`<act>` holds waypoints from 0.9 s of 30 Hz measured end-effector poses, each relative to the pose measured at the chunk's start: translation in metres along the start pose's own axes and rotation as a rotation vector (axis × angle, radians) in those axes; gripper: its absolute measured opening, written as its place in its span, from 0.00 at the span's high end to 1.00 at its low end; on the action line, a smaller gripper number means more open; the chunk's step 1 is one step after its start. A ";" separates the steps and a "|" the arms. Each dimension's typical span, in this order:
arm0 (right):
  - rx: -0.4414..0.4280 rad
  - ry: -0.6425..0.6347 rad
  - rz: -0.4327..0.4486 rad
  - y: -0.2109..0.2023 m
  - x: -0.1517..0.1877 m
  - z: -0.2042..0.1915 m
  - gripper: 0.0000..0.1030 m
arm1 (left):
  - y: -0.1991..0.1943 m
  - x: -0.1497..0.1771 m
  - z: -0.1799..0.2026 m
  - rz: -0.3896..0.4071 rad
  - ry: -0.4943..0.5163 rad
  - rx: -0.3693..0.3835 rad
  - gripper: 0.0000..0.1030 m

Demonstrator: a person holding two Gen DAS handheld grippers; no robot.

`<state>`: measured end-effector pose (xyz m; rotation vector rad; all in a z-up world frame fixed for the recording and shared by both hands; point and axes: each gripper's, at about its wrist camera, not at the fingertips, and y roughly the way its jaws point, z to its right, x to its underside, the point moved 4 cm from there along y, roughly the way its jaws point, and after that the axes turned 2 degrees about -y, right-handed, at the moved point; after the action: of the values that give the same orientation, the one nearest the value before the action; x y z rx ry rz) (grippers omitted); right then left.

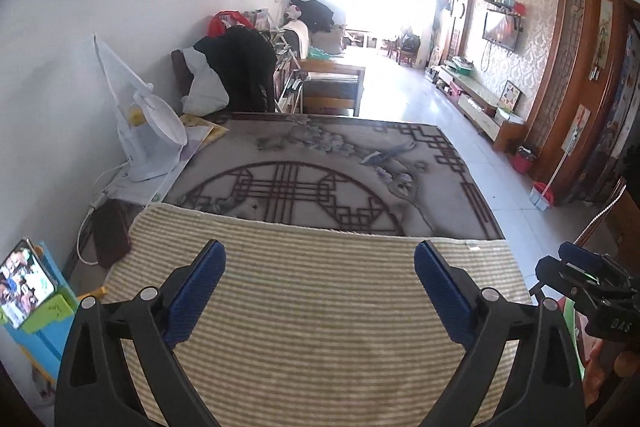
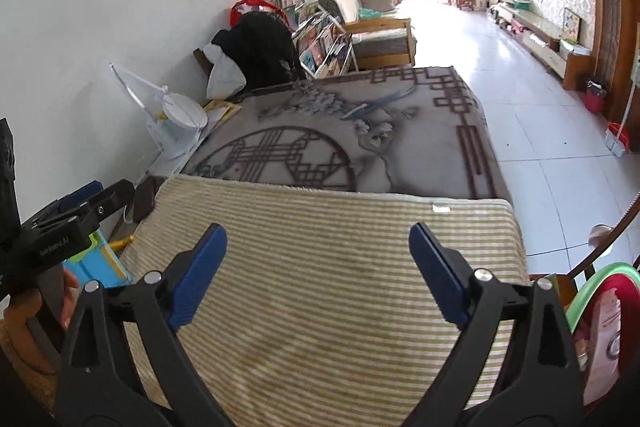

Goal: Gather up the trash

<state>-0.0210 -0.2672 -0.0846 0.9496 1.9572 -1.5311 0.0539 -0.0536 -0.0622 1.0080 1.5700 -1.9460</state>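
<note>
Tongs are being held wide open, left gripper [image 1: 320, 287] and right gripper [image 2: 318, 273], empty over the striped mat [image 1: 320, 307]; trash may be missed, since none is being shown.

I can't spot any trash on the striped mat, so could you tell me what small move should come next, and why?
Probably swing toward the green-rimmed bin at right: both the left gripper and right gripper hang open and empty over the bare striped mat.

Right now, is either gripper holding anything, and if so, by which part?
Nothing is held. The left gripper and the right gripper both stand wide open over the striped mat, with nothing between their jaws.
</note>
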 end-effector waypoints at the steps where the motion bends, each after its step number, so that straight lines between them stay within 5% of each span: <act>1: -0.001 -0.003 0.010 -0.001 -0.001 -0.004 0.11 | 0.001 -0.002 -0.005 0.002 0.001 0.012 0.11; 6: 0.044 -0.036 0.113 -0.009 -0.014 -0.035 0.04 | 0.002 -0.011 -0.020 0.030 0.007 0.058 0.08; 10: 0.078 -0.033 0.306 -0.031 -0.025 -0.052 0.04 | -0.004 -0.017 -0.028 0.071 -0.006 0.076 0.08; 14: 0.279 -0.055 0.446 -0.039 -0.031 -0.058 0.04 | -0.010 -0.022 -0.032 0.132 -0.006 0.030 0.08; 16: 0.330 -0.079 0.456 -0.039 -0.030 -0.062 0.04 | -0.015 -0.024 -0.033 0.167 -0.019 0.014 0.08; 21: 0.286 -0.038 0.393 -0.036 -0.025 -0.060 0.04 | -0.020 -0.028 -0.035 0.224 -0.013 -0.069 0.08; 27: 0.331 -0.030 0.376 -0.036 -0.021 -0.057 0.04 | -0.021 -0.029 -0.024 0.203 0.008 0.020 0.08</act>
<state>-0.0326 -0.2216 -0.0317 1.3339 1.4218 -1.6525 0.0638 -0.0278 -0.0291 1.1372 1.3957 -1.8238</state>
